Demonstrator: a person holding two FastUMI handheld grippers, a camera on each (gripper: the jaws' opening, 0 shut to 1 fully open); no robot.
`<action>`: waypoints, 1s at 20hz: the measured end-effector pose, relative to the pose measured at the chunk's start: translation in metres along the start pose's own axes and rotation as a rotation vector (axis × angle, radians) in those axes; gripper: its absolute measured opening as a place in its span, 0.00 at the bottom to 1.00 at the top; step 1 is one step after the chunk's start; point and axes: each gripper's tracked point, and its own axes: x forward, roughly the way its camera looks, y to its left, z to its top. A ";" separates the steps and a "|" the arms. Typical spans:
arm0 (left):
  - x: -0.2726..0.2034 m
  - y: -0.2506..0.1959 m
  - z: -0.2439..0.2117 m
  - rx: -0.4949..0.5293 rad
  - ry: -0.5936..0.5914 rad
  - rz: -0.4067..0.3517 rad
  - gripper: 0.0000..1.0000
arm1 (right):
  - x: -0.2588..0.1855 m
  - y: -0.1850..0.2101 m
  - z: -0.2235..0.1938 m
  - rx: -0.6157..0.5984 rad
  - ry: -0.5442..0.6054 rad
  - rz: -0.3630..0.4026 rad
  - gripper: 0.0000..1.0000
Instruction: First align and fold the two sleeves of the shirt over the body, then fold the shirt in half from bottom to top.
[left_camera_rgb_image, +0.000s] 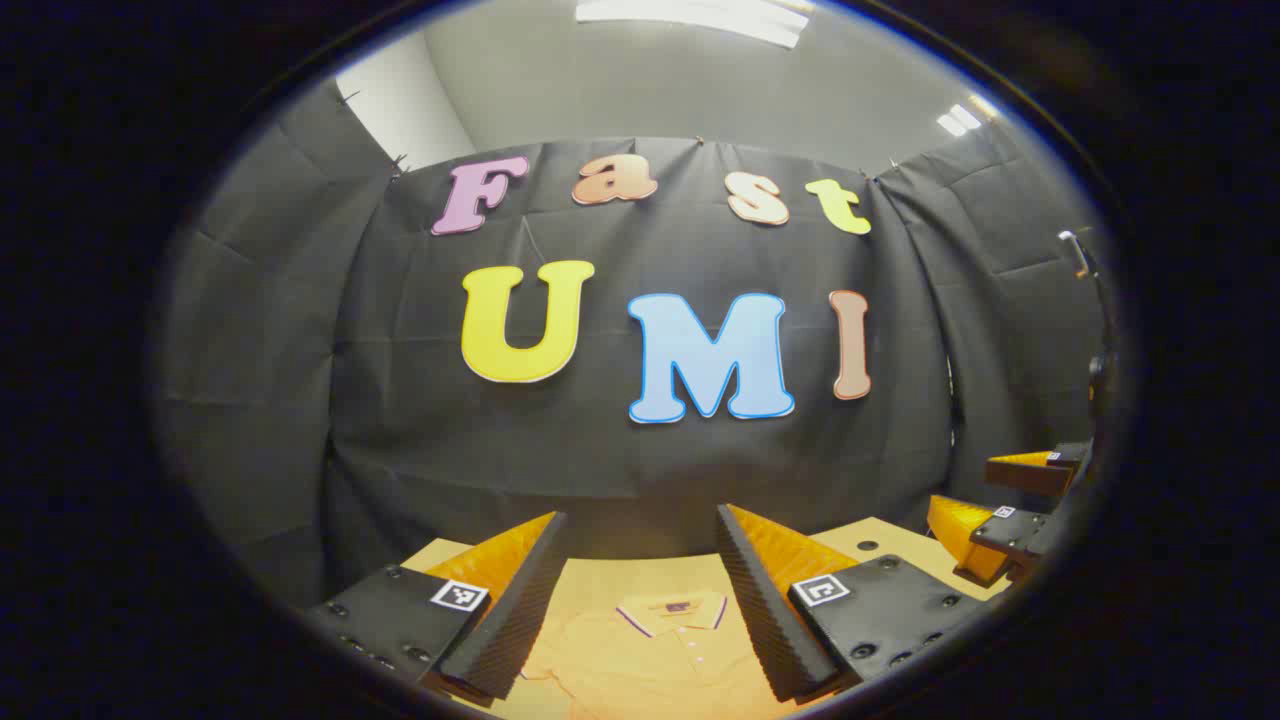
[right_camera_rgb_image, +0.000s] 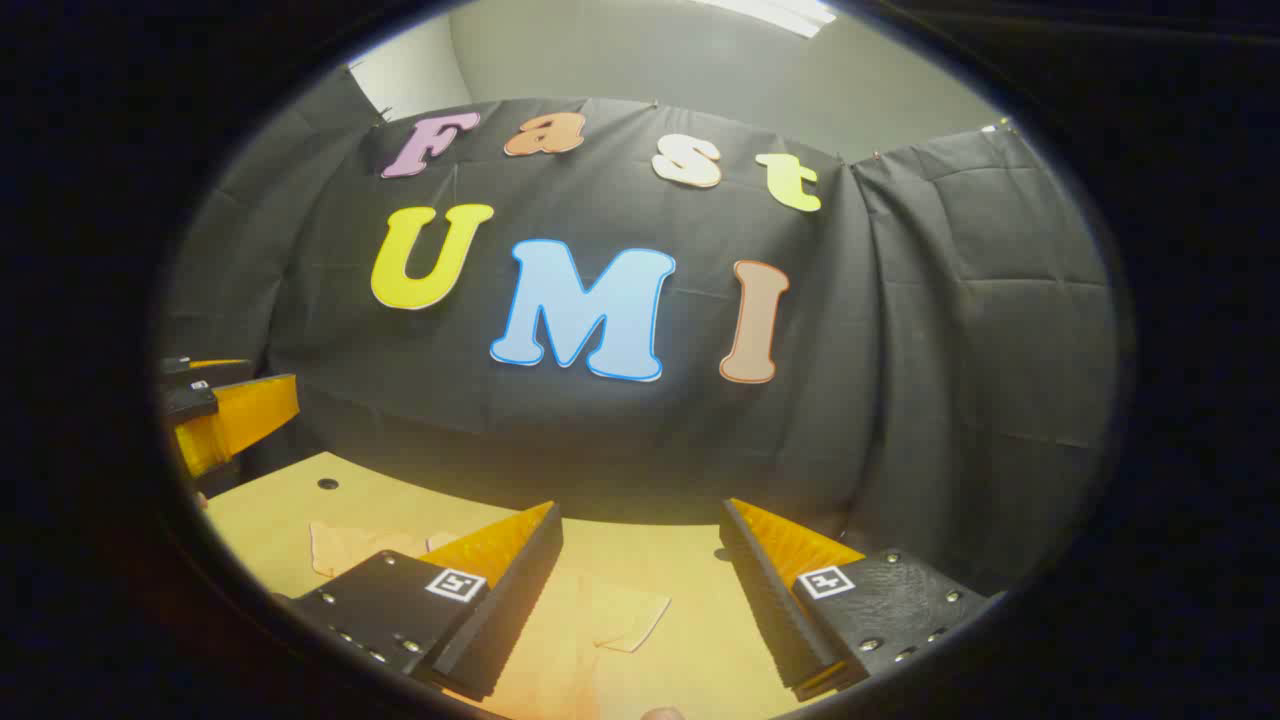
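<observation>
In the left gripper view, the left gripper (left_camera_rgb_image: 635, 590) hangs over the worktop (left_camera_rgb_image: 880, 540), jaws released and empty. The shirt (left_camera_rgb_image: 640, 650) lies flat at bottom centre, its collar (left_camera_rgb_image: 672, 610) between the fingers. The right gripper (left_camera_rgb_image: 1010, 500) shows at the right edge. In the right gripper view, the right gripper's jaws are released too, with a sleeve (right_camera_rgb_image: 625, 615) at bottom centre.

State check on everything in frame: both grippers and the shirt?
left gripper: open, above the shirt's collar, holding nothing.
right gripper: open, above a sleeve end, holding nothing.
shirt: lying flat on the table, collar toward the wall, sleeve out to the side, not yet folded.
table: bearing the shirt.
</observation>
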 end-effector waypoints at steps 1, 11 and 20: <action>-0.001 0.003 -0.002 -0.003 0.005 0.015 0.94 | 0.000 0.001 0.000 0.001 0.001 0.007 0.98; 0.000 0.014 -0.004 0.020 0.016 0.080 0.94 | 0.011 0.005 -0.001 0.010 -0.006 0.038 0.98; -0.010 0.019 -0.016 0.002 0.047 0.143 0.94 | 0.017 0.005 -0.009 0.000 0.002 0.099 0.97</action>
